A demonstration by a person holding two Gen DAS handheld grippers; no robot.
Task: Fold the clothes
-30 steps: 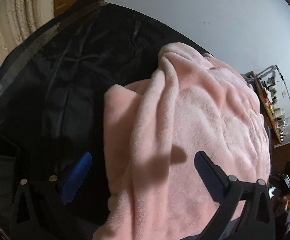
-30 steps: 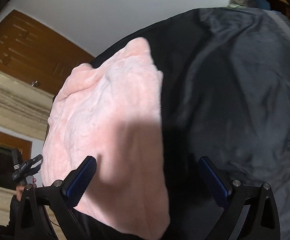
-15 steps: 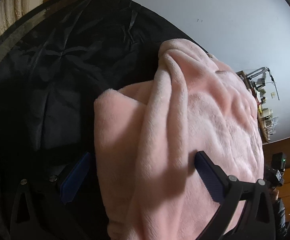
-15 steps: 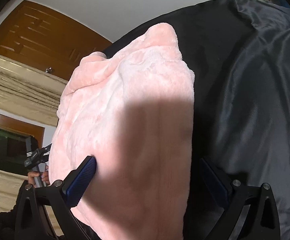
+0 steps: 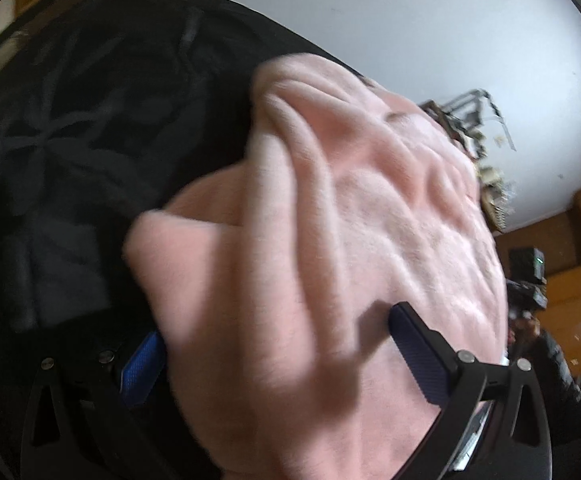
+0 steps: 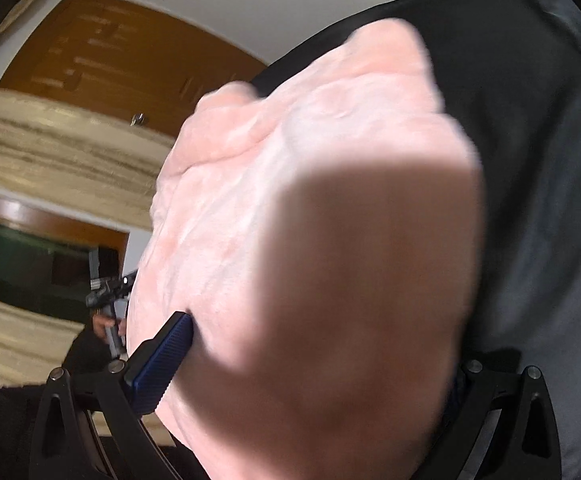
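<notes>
Two views: both wrist cameras look across one dark bed-like surface with a pink garment bunched on top.
Black cover [image 5: 62, 152]: a dark, creased, slightly shiny sheet fills the left of the left wrist view and the right side of the right wrist view [image 6: 538, 168]; it lies under everything else.
Pink fleece garment [image 5: 330, 240]: a soft, plush piece of clothing heaped in thick folds on the black cover, with ridges running away from the camera; in the right wrist view [image 6: 322, 208] its near part lies in shadow and blurs close to the lens.
White wall [image 5: 410, 28]: plain and pale behind the cover in both views.
Wooden door [image 6: 130, 60]: brown, panelled, upper left of the right wrist view, with a cream curtain [image 6: 50, 148] below it.
Left gripper [image 5: 274, 354]: fingers spread wide, one blue pad at the garment's left edge and the other on its right; the fleece bulges up between them, and neither pad visibly presses it flat.
Right gripper [image 6: 310, 364]: its left blue pad touches the garment's side; the other finger is hidden behind the fleece, so only the wide set of the black frame suggests a spread stance with cloth between.
Cluttered shelf [image 5: 482, 168]: small, blurred items by the wall at right of the left wrist view.
Person's hand [image 6: 104, 326]: small at the left edge, dark sleeve, holding the other gripper's handle.
</notes>
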